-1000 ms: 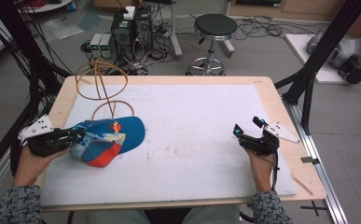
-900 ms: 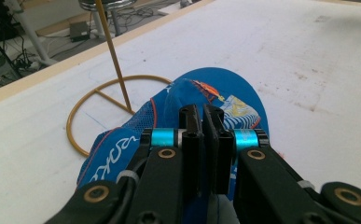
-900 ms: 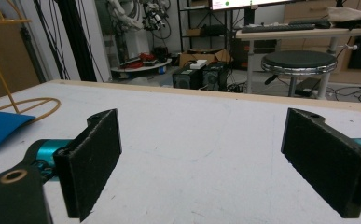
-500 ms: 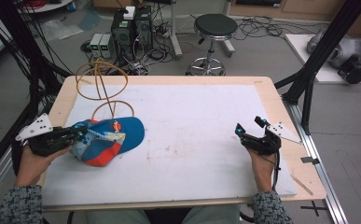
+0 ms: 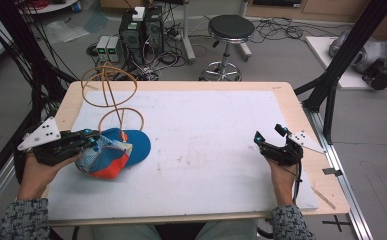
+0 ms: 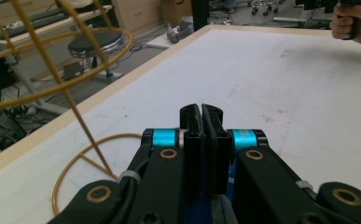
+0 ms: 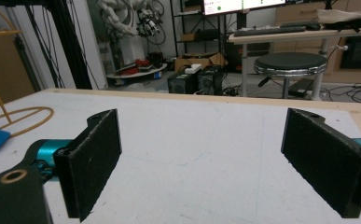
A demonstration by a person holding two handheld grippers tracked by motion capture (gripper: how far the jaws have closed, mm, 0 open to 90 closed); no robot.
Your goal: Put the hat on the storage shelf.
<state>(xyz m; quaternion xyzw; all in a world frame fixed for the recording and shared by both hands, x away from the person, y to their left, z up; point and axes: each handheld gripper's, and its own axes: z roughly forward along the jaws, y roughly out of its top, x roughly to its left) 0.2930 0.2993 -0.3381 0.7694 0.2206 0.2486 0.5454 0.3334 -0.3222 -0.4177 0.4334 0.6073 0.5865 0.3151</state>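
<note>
Blue cap (image 5: 131,147) with orange and seemingly patterned panels; yellow wire stand (image 5: 108,92); white mat (image 5: 221,130).

I see open white mat (image 5: 211,150) between my two grippers, nothing on it; on the left, the wire stand (image 5: 112,95) (two hoops on a slanted rod) rises just behind the cap (image 5: 118,152), blocking that corner.

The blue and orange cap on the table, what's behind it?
Behind the cap stands a yellow wire stand: a ring base on the white table mat, an upright rod and a larger hoop on top. The cap covers the near edge of the base ring.
</note>
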